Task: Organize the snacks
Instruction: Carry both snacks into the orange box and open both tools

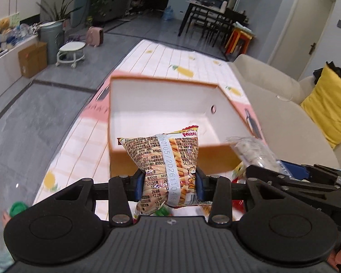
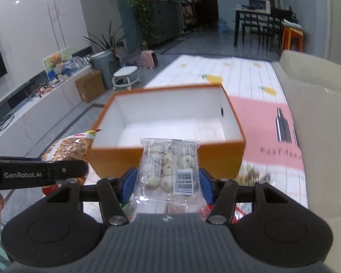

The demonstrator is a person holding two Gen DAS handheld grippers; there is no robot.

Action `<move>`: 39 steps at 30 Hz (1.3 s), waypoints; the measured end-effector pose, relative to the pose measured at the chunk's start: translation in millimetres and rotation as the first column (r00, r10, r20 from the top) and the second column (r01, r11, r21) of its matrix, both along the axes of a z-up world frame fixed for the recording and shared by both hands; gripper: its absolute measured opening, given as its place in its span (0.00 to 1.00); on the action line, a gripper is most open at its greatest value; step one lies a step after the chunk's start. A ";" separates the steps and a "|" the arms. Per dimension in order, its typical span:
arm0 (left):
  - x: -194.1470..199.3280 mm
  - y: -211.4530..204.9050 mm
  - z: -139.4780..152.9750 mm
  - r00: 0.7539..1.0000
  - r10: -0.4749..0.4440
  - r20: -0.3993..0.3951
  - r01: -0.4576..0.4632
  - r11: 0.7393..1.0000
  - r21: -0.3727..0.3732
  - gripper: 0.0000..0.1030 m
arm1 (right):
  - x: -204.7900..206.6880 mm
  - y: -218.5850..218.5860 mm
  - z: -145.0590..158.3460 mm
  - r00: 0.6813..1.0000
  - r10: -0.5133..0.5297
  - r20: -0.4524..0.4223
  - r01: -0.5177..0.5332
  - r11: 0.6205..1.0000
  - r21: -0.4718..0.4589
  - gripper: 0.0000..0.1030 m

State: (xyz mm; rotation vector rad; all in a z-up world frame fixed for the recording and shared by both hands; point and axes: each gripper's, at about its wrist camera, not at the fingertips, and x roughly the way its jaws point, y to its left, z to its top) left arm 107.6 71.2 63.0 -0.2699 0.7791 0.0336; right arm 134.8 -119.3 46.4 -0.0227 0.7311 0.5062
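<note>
My left gripper (image 1: 170, 185) is shut on a yellow Mimi snack bag (image 1: 163, 159) and holds it upright just before the near wall of an orange box (image 1: 170, 157) with a white, empty inside. My right gripper (image 2: 168, 182) is shut on a clear packet of small white round snacks (image 2: 168, 166), held in front of the same orange box (image 2: 116, 159). The two grippers are side by side: the right one with its clear packet (image 1: 254, 152) shows at the right of the left wrist view, and the Mimi bag (image 2: 68, 147) shows at the left of the right wrist view.
The box stands on a table with a white, pink and lemon-print cloth (image 1: 175, 61). More snack packets (image 2: 254, 175) lie on the cloth under and beside the grippers. A beige sofa (image 1: 272, 104) with a yellow cushion (image 1: 329, 113) runs along the right. Grey floor lies to the left.
</note>
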 end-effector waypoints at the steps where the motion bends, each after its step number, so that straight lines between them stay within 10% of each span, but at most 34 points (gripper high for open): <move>1: 6.7 1.2 3.4 1.000 -0.001 0.001 0.001 1.000 -0.002 0.46 | 3.9 1.1 4.1 1.000 0.005 0.002 -0.005 1.000 0.004 0.54; 17: 125.0 25.9 -1.0 0.986 -0.068 -0.153 0.075 0.996 0.040 0.46 | 111.9 65.2 -2.7 0.996 0.072 -0.056 -0.077 0.993 -0.092 0.54; 39: 188.5 11.6 -84.3 0.824 -0.196 -0.532 0.317 0.937 0.146 0.46 | 186.5 101.2 -107.6 0.901 0.130 -0.414 -0.209 0.966 -0.153 0.56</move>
